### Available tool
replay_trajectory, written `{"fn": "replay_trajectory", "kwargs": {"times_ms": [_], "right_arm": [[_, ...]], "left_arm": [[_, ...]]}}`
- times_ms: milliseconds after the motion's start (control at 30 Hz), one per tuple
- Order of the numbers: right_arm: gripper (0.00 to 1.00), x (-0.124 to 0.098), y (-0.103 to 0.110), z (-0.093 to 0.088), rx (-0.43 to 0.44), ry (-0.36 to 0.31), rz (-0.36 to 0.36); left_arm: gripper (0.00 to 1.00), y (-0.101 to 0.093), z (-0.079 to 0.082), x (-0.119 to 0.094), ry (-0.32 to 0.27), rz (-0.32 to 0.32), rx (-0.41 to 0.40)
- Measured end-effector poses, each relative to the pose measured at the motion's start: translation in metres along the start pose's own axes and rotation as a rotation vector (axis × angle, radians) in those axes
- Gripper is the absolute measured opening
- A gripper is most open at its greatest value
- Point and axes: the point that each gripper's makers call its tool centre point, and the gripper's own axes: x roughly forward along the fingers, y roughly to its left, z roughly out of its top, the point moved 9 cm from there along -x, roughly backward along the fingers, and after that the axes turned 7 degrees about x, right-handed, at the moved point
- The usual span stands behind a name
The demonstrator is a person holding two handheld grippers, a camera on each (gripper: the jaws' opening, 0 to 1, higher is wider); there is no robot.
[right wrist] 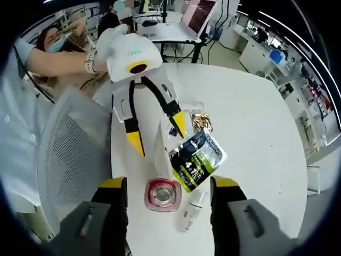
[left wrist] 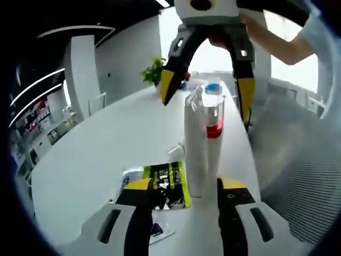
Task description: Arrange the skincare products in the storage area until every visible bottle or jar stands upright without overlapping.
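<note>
A tall white tube [left wrist: 194,144] stands upright on the white table [left wrist: 106,149], touching a clear-capped bottle with a red band [left wrist: 214,125]. My left gripper [left wrist: 184,186] is open, its jaws on either side of the tube's base. My right gripper [left wrist: 206,93] hangs open above and behind the pair. From above, the red-topped bottle [right wrist: 162,194] sits between the open jaws of my right gripper [right wrist: 168,186], and the white tube [right wrist: 160,144] rises between the jaws of my left gripper [right wrist: 157,132]. A small white bottle [right wrist: 193,210] lies on its side.
A green and black sachet [left wrist: 165,184] lies flat by the left jaw, also seen as the sachet [right wrist: 200,154]. A gold packet [right wrist: 201,121] lies behind it. A mesh chair [right wrist: 69,144] stands at the table edge, with a person's arm [right wrist: 58,58] above. A plant [left wrist: 154,69] stands at the far end.
</note>
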Motion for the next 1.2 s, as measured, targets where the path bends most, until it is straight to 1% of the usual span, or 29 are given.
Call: {"fn": "replay_trajectory", "kwargs": {"times_ms": [100,267,300,367,467,633,767,933,1033,1133,1200], "right_arm": [[0.68,-0.002,0.0,-0.007,0.017,-0.009,-0.02],[0.72,-0.008,0.005,-0.017,0.049,-0.048,-0.047],[0.73,-0.009,0.0,-0.02,0.055,-0.054,-0.056],[0.73,-0.012,-0.001,-0.025,0.072,-0.067,-0.07],[0.76,-0.015,-0.001,-0.03,0.092,-0.083,-0.09],[0.79,-0.018,0.01,-0.041,0.121,-0.099,-0.11],[0.81,-0.016,0.01,-0.048,0.146,-0.103,-0.121],[0.83,-0.016,0.016,-0.055,0.169,-0.119,-0.148],[0.84,-0.018,0.019,-0.06,0.186,-0.129,-0.169],[0.87,-0.018,0.023,-0.066,0.206,-0.141,-0.178],[0.88,-0.016,0.027,-0.07,0.217,-0.146,-0.183]], "left_arm": [[0.5,-0.001,-0.002,-0.003,0.015,0.009,-0.008],[0.55,-0.003,-0.007,-0.007,0.029,0.026,-0.027],[0.55,-0.003,-0.008,-0.007,0.031,0.028,-0.029],[0.56,-0.004,-0.008,-0.009,0.033,0.031,-0.031],[0.57,-0.004,-0.007,-0.011,0.035,0.041,-0.033],[0.59,-0.006,-0.005,-0.016,0.03,0.054,-0.039],[0.61,-0.007,-0.006,-0.018,0.041,0.062,-0.037],[0.64,-0.009,-0.002,-0.022,0.041,0.079,-0.044],[0.69,-0.01,-0.003,-0.026,0.087,0.099,-0.051],[0.71,-0.013,-0.001,-0.031,0.074,0.109,-0.075],[0.74,-0.015,0.002,-0.034,0.07,0.115,-0.081]]}}
